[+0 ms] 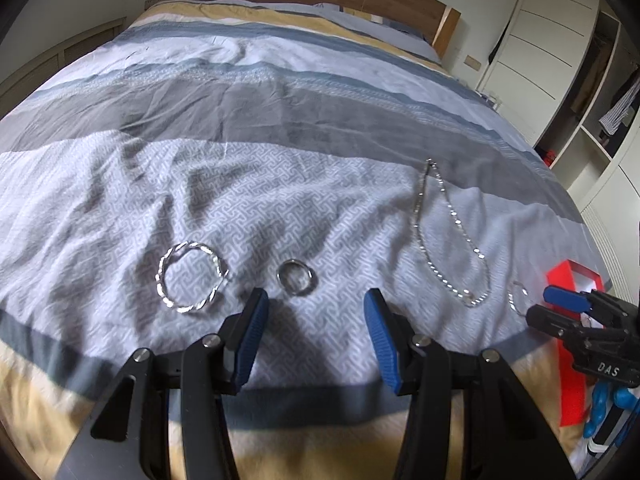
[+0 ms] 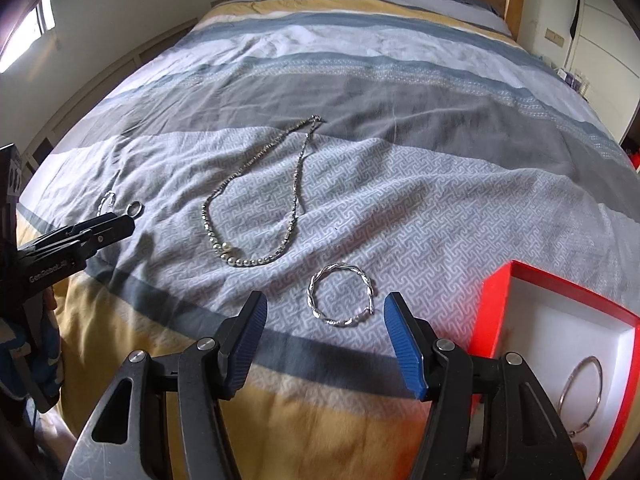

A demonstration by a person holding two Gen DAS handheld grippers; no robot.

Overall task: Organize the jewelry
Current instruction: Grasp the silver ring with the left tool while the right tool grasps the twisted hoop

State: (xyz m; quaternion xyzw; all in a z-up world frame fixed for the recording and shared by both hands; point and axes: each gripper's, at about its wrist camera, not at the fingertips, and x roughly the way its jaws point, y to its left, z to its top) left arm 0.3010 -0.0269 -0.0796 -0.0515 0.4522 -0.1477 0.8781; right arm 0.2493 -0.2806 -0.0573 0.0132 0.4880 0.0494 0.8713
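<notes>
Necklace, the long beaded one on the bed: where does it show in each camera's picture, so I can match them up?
Left wrist view: the necklace lies right of centre, running down toward the lower right.
Right wrist view: the necklace lies left of centre, its pearl end nearest the camera.
Shared landmark: the red box, at the right edge in the left view and in the lower right corner in the right view.

On the bed [image 2: 400, 160], the necklace [image 2: 256, 200] lies left of a bracelet [image 2: 342, 296], the box [image 2: 560, 320] right.
</notes>
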